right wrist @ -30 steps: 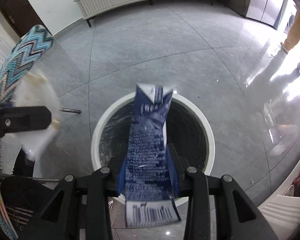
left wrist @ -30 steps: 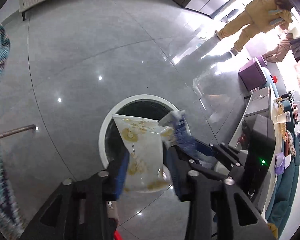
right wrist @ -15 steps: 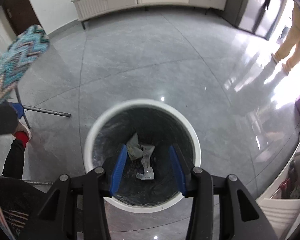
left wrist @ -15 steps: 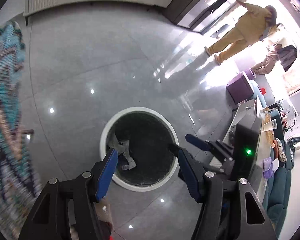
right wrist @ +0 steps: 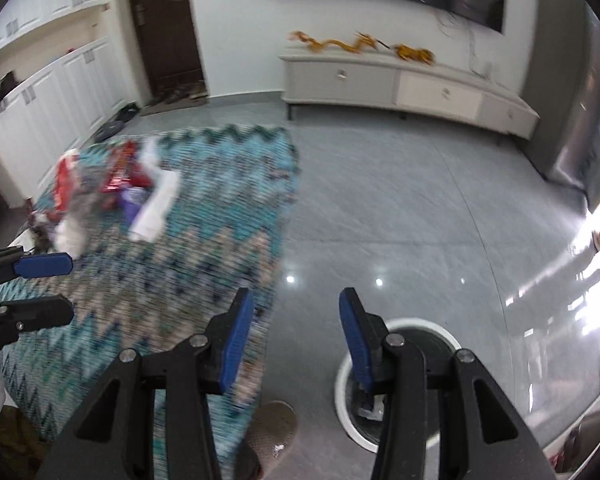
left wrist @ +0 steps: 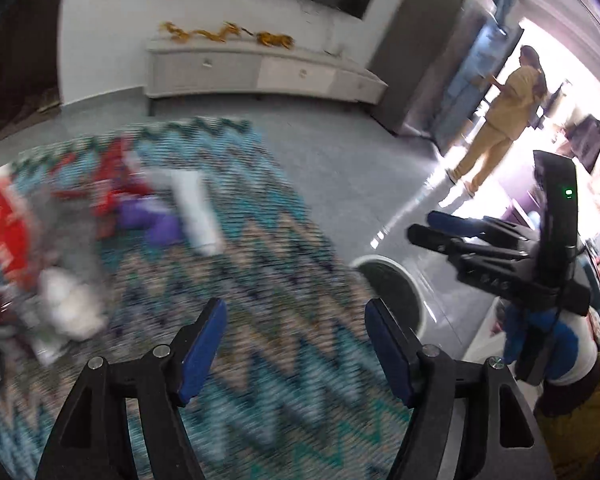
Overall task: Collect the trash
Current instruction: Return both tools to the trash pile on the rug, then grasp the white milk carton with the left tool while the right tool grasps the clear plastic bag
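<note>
Blurred wrappers litter the zigzag cloth at ten o'clock; the white bin sits at five. The left gripper is opening, empty; the right gripper stands parted, empty, both angled downward.

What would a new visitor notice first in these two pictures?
First, the zigzag cloth in teal and beige, with a heap of trash, red, purple and white wrappers, at its far left end. Next, the round white bin on the grey floor to the cloth's right. Both the left claw and right claw hold nothing.
</note>
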{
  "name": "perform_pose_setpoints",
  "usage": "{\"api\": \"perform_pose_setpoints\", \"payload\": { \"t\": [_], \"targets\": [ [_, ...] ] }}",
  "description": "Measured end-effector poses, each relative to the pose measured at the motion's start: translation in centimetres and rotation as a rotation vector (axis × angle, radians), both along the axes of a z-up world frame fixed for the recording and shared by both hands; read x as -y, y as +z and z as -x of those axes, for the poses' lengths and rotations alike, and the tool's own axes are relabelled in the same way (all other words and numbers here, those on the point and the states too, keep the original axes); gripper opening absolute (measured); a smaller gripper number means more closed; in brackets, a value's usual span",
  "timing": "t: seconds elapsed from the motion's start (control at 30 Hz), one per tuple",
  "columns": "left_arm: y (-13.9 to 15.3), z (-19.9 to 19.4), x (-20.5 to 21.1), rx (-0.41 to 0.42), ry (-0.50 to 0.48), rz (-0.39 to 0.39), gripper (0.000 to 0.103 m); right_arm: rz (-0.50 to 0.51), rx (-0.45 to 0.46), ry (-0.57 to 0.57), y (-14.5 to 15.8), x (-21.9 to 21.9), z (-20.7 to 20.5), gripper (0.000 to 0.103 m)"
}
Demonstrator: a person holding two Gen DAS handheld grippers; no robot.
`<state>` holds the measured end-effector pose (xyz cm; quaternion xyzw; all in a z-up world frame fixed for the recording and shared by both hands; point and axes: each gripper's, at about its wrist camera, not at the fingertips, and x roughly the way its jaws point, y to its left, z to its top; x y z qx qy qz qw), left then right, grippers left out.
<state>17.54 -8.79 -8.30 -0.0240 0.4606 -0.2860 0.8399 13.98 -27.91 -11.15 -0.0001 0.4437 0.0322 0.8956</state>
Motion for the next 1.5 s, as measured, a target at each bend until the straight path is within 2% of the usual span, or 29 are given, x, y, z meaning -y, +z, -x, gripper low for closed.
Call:
{"api": "perform_pose_setpoints", "payload": {
  "t": [0.17,0.27,0.33,0.47,0.67,0.83,1.03,1.17,1.27,1.4,1.5],
  "targets": [
    [-0.3,0.5,-10.6,0.032,0.149,-0.014,0.073,0.024,0.018,0.143,2.3,-7.4,-1.3,0.043],
    [-1.1,0.2,-16.8,0.084,0.248,-0.115,0.076,0.011,0.007,0.215,2.6,-11.5,-2.1,0.043],
    [-1.5,-0.1,-19.3,0.094,0.266,-0.147,0.082,0.011,-0.006,0.249,2.5,-13.8,-2.8,0.043],
    [-2.9,-1.6,-23.2,0.106,0.256,-0.234,0.084,-0.017,-0.056,0.308,1.4,-18.0,-4.9,0.043],
    [-4.7,-3.0,-24.5,0.124,0.171,-0.339,0.086,0.009,-0.133,0.347,-0.5,-23.4,-8.7,0.043],
    [-5.9,-3.4,-25.6,0.121,0.129,-0.361,0.086,0.039,-0.158,0.381,-0.8,-26.2,-11.4,0.043],
    [-7.9,-4.3,-26.9,0.093,0.116,-0.346,0.086,0.1,-0.184,0.424,-1.2,-28.8,-14.3,0.043],
    [-8.9,-4.5,-27.4,0.08,0.099,-0.312,0.086,0.162,-0.203,0.467,-2.0,-29.5,-14.7,0.043],
    [-9.2,-4.7,-27.6,0.083,0.102,-0.28,0.078,0.237,-0.225,0.476,-2.8,-29.6,-15.3,0.043],
    [-9.5,-4.7,-28.0,0.07,0.102,-0.233,0.06,0.27,-0.202,0.464,-2.2,-29.3,-16.7,0.043],
    [-10.0,-4.4,-28.0,0.068,0.106,-0.221,0.057,0.259,-0.172,0.449,-1.0,-29.3,-18.5,0.043]
  ]
}}
